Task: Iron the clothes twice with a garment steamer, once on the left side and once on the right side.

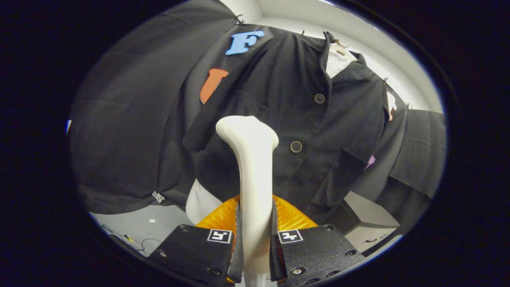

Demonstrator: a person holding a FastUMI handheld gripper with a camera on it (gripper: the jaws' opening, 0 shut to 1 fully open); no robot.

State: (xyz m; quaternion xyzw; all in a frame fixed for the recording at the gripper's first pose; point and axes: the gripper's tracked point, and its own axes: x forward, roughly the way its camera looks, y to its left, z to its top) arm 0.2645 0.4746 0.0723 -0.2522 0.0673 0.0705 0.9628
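Tongs (255, 235) clamped on white steamer (251, 159), head against black shirt (295, 99) w/ 2 buttons.

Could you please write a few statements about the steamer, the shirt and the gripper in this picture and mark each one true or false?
1. The gripper is shut on the white garment steamer, with both fingers pressing its handle. True.
2. The steamer head points at a red shirt. False: the black shirt hangs just beyond it.
3. The shirt front has round buttons. True.
4. The shirt lies flat on a table. False: it hangs upright before the booth's cloth wall.
5. The steamer head sits beside the button row, on the side of the shirt's short sleeve. True.
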